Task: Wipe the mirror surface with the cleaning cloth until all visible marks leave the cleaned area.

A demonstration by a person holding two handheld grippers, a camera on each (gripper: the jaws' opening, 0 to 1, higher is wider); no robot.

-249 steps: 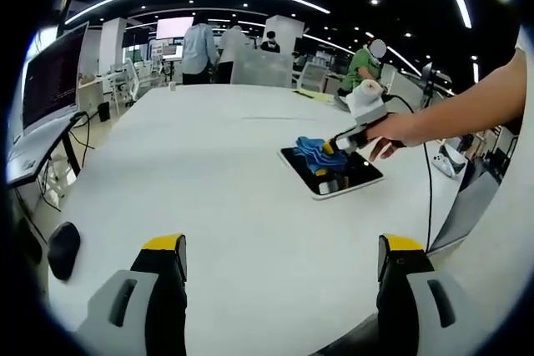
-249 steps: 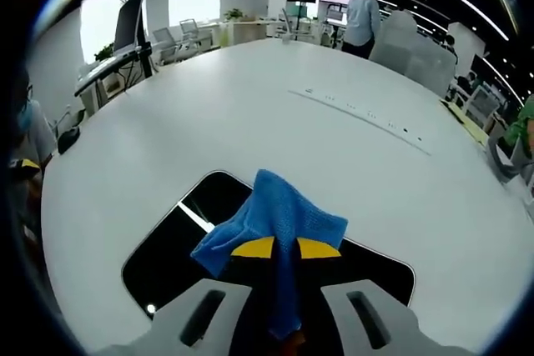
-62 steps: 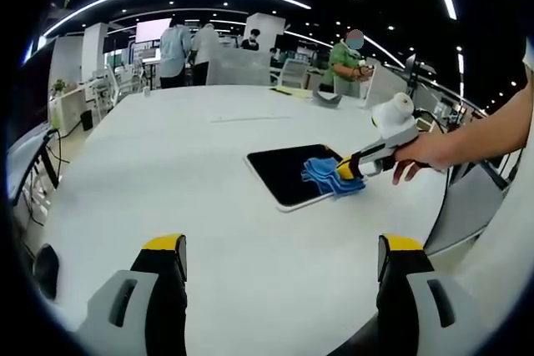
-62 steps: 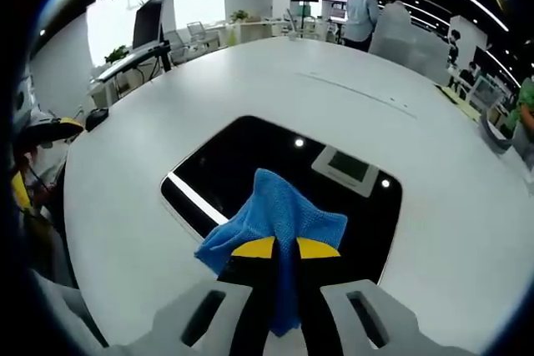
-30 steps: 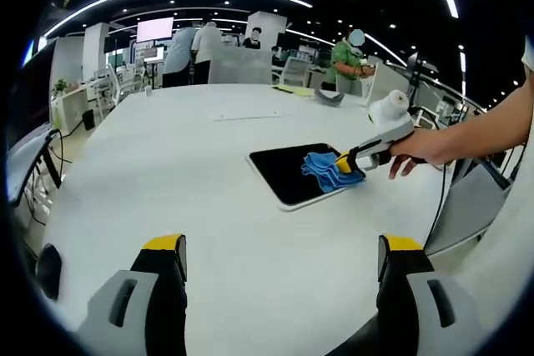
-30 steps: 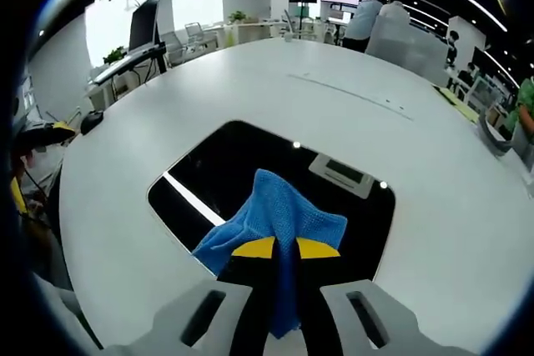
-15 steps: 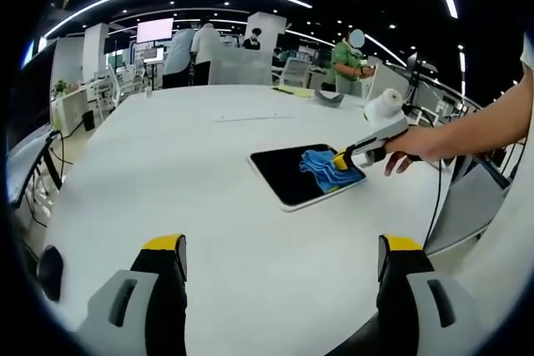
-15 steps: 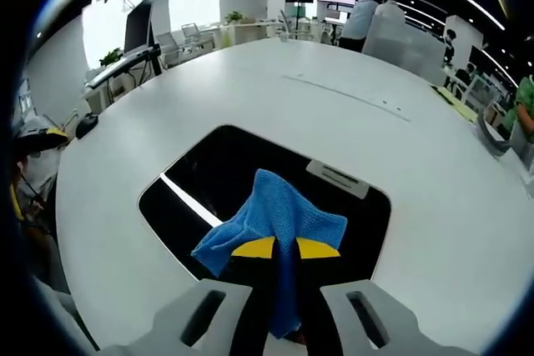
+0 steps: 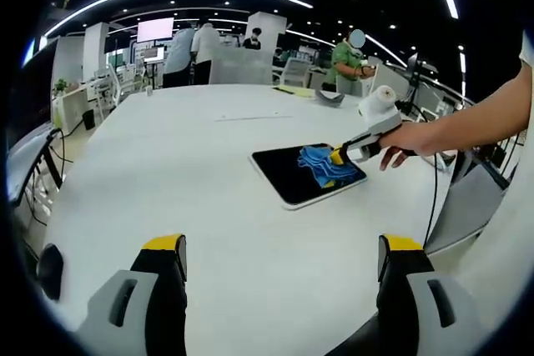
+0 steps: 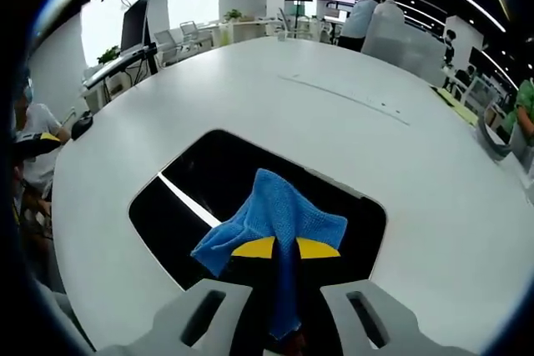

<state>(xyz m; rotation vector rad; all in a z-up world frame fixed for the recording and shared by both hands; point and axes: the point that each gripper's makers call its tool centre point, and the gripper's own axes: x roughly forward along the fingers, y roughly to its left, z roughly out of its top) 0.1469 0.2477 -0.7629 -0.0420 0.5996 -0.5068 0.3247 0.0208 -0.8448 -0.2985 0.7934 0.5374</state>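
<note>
1 mirror (image 10: 209, 198): dark, rectangular, flat on the white table (image 9: 167, 172), so it can be wiped from above.

1 cleaning cloth (image 10: 271, 214): blue, bunched, pinched between the closed jaws of the right gripper (image 10: 284, 249); its loose folds rest on the mirror's near end. In the left gripper view the cloth (image 9: 319, 164) sits on the mirror (image 9: 304, 174) at the end nearest the person's hand (image 9: 409, 139).

1 left gripper (image 9: 279, 248): jaws spread wide, holding nothing, hovering well apart from the mirror, apparently kept clear of the wiping.

No marks can be made out on the mirror.
</note>
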